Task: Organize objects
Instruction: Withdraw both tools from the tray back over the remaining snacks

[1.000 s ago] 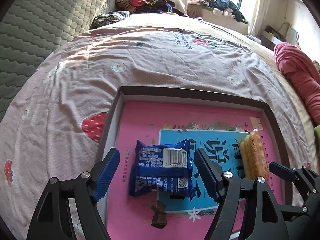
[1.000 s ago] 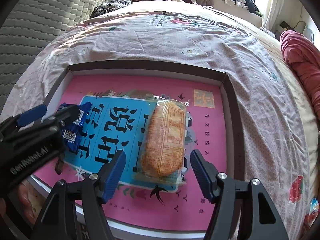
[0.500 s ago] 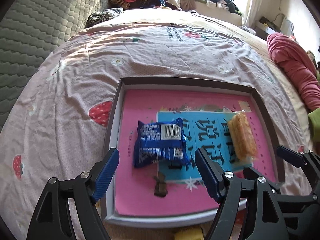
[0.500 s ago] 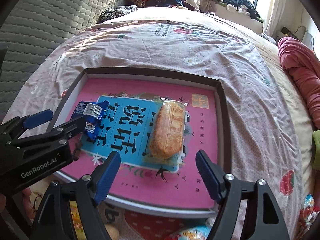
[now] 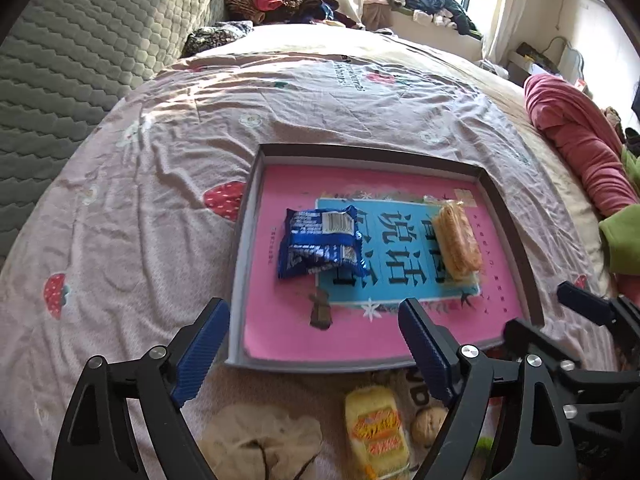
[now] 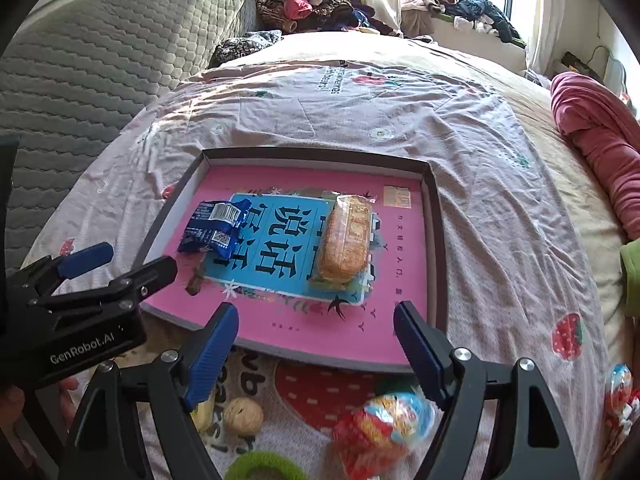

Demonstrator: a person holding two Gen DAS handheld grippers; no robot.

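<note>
Tray (image 5: pixel 240 280), grey-rimmed with pink printed floor, on the bed (image 5: pixel 140 200); holds blue snack packet (image 5: pixel 320 242) at left and orange cracker pack (image 5: pixel 456 240) at right, well apart. Left wrist view: left claw (image 5: pixel 314 344) wide, empty, over the tray's near edge; yellow snack pack (image 5: pixel 376 428) and walnut (image 5: pixel 426 424) loose on the bed below. Right wrist view: right claw (image 6: pixel 316 350) wide, empty; red-and-blue candy bag (image 6: pixel 384 424) beneath it. Step judged: between placements. Next: lower onto a loose item, close, carry to tray.

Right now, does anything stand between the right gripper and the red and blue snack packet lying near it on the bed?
Nothing visible does. The right gripper is open and empty, and the snack packet lies on the bedsheet just below it.
</note>
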